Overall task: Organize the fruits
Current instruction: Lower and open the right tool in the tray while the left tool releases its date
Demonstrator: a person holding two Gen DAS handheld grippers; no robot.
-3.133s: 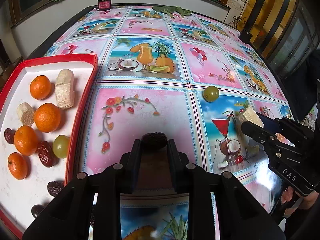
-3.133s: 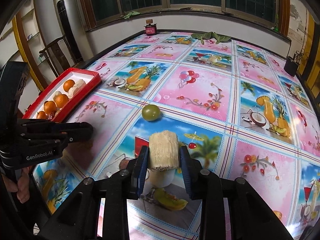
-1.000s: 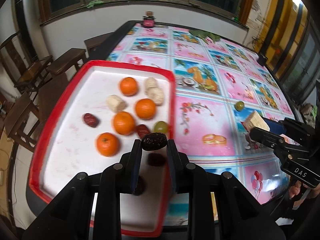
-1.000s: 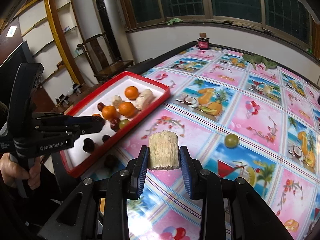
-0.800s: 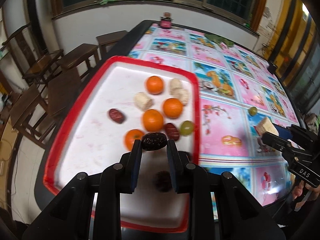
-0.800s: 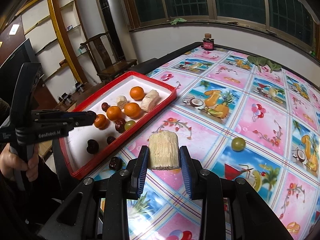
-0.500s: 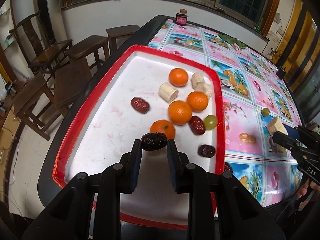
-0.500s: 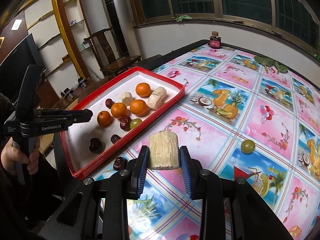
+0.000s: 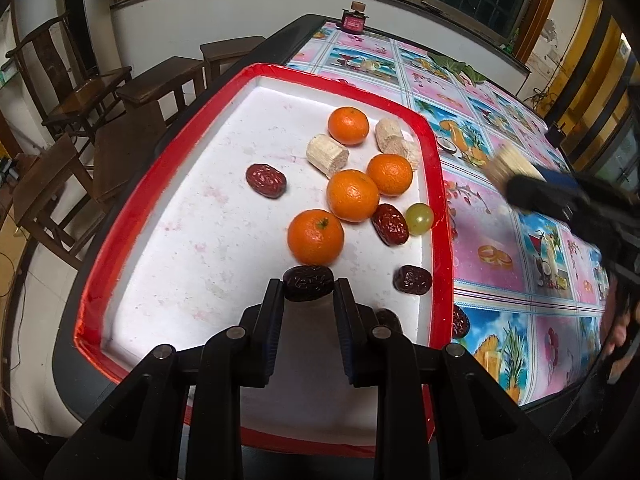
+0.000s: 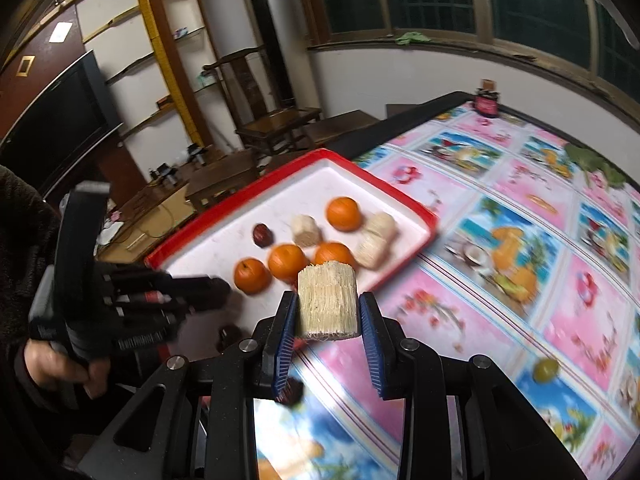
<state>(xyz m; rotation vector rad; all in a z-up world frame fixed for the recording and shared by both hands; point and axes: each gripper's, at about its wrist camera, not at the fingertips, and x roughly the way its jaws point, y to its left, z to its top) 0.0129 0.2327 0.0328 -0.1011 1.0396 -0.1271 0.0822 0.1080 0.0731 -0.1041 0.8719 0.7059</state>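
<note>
My left gripper point(image 9: 308, 289) holds a dark date point(image 9: 308, 282) pinched between its pads, as it did a second ago, but the view under it has changed: then the date hung at the tray's point(image 9: 132, 216) right rim, and now it sits in the lower middle of the left frame over the white floor, just below the nearest orange point(image 9: 315, 236). The date is wrinkled, almost black and lies crosswise between the fingertips.

My right gripper point(image 10: 328, 312) is closed on a cane piece point(image 10: 327, 300), a pale, fibrous, short cylinder standing upright between the blue pads. A second ago it hung over the pink cloth point(image 10: 520, 280) with the tray off to the upper left; now the tray's near corner lies right behind it in the centre of the right frame, and the picture is blurred.

In the tray, upper centre of the left view, lie three more oranges point(image 9: 353, 195), three cane pieces point(image 9: 327, 156), three red-brown dates point(image 9: 265, 181) and a green grape point(image 9: 419, 219). One date point(image 9: 460, 322) lies on the cloth just outside the right rim. A second grape point(image 10: 546, 370) lies on the cloth at the lower right of the right view.
</note>
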